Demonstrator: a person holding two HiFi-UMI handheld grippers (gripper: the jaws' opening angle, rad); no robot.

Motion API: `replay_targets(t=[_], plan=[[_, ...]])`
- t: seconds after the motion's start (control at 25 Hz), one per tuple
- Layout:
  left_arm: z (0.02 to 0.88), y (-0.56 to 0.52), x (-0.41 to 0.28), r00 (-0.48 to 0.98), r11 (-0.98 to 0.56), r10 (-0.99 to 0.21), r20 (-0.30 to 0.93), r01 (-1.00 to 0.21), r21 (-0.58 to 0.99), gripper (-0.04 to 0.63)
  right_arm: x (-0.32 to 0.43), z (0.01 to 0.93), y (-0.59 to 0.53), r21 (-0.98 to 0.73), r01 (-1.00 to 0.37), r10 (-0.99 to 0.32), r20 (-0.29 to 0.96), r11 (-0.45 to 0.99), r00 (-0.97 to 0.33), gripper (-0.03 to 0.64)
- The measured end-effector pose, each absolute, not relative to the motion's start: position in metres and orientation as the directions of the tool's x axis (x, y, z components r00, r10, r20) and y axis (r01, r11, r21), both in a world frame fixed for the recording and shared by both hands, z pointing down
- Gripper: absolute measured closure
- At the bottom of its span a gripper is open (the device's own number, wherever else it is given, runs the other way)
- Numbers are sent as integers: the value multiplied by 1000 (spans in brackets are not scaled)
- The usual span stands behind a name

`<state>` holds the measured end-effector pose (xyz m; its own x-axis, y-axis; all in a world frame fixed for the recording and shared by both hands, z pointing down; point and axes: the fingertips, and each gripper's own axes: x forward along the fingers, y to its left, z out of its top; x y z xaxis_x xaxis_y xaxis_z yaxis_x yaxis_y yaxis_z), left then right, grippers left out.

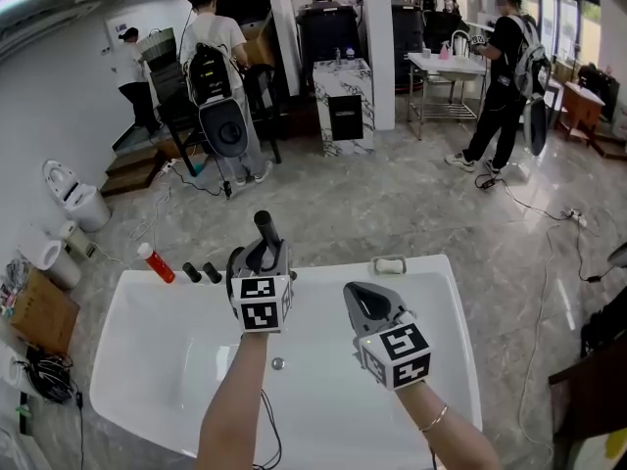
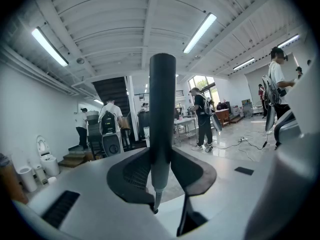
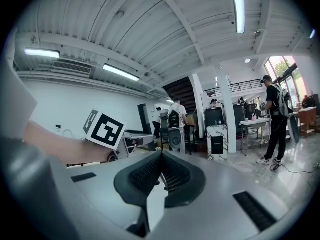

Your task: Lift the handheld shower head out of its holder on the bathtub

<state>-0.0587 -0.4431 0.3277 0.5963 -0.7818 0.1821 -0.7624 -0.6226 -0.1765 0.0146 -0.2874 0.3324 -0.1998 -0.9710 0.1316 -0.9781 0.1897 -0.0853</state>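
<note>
Here, reading from the left, a red bottle (image 1: pixel 157 262) and two black knobs (image 1: pixel 201 272) sit on the far rim of the white bathtub (image 1: pixel 446 341), just left of the left claw (image 1: pixel 263 258) and apart from it, so they do not crowd the grip. The left claw is closed on the shower head (image 1: pixel 265 229): in the left gripper view its dark round handle (image 2: pixel 162 109) stands upright between the jaws, which press it from either side, and a paler lower end tapers to a tip just below them. We judge that it is gripped low and kept upright so that it can come straight up out of its seat without catching. In the head view its top rises above the claw, over the tub's far rim, and it looks free of the holder or very nearly so. Nearer us than that claw, on the tub floor, lies the small drain (image 1: pixel 278 363). To the right, well apart from the shower head, the right claw (image 1: pixel 368 302) hangs over the tub with its jaws pressed together on nothing; we take it to be parked out of the way, since one claw suffices for the lift. Just beyond the right claw, on the far rim, sits a pale loop-shaped fitting (image 1: pixel 389 264); whether that is the holder we cannot tell.
</note>
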Motion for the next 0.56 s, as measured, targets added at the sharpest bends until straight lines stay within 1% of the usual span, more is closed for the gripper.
replay_targets(t=[0.56], plan=[[310, -457, -71, 596, -619, -785, 169, -765, -177, 456, 1, 318, -301, -64, -979, -970, 136, 194, -201, 612]])
